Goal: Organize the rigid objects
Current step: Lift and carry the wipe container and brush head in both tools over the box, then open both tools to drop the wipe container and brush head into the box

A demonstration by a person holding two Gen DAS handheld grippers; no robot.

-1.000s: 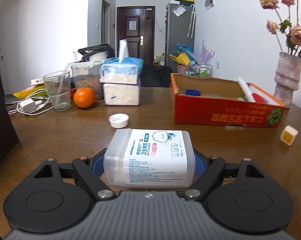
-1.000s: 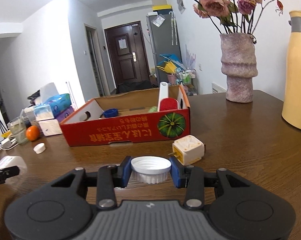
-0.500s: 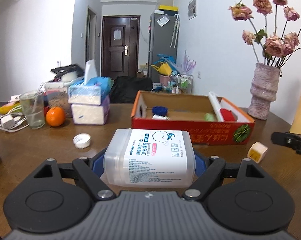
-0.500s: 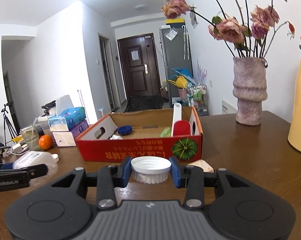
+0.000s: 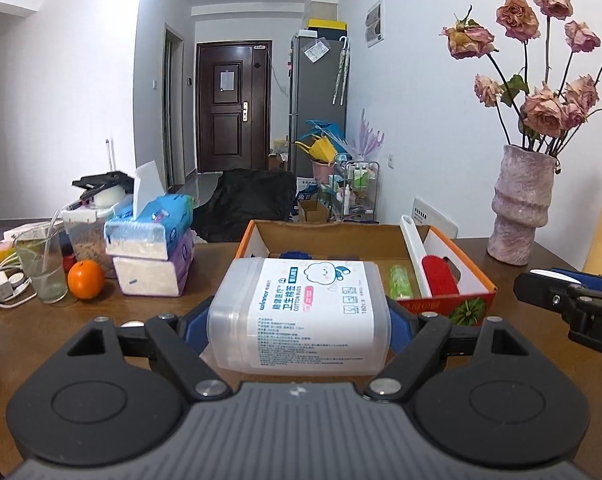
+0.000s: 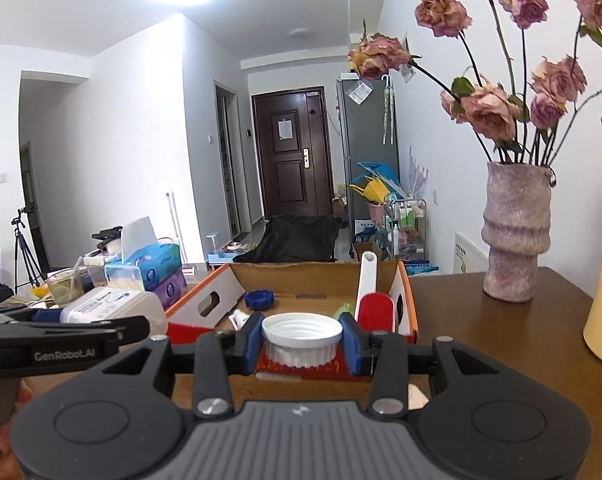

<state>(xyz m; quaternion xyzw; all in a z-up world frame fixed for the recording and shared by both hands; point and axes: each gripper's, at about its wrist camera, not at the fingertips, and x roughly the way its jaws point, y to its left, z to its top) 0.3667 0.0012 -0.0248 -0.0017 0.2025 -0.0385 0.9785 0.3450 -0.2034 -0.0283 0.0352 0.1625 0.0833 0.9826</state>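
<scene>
Two grippers are loaded at this moment. The left gripper [image 5: 299,322] has its blue pads pressed on the two short ends of the cotton bud box [image 5: 301,316], so the jaws stand wide but they grip. The right gripper [image 6: 301,338] is closed on the white cap [image 6: 301,338], one pad on each side of its ribbed wall.

Both things hang above the wooden table [image 6: 481,320], just before the near wall of the cardboard box [image 5: 449,240], which lies straight ahead.

I judge the step to be the carrying of both things into this box. To do it well, each one should pass clearly over the near wall and go down on a free part of the floor, away from the red brush [image 6: 375,312] at the right and the blue lid [image 6: 259,299] farther in.

The cotton bud box is translucent plastic with rounded corners and a white label on top. The cap is round, with its open side down.
</scene>
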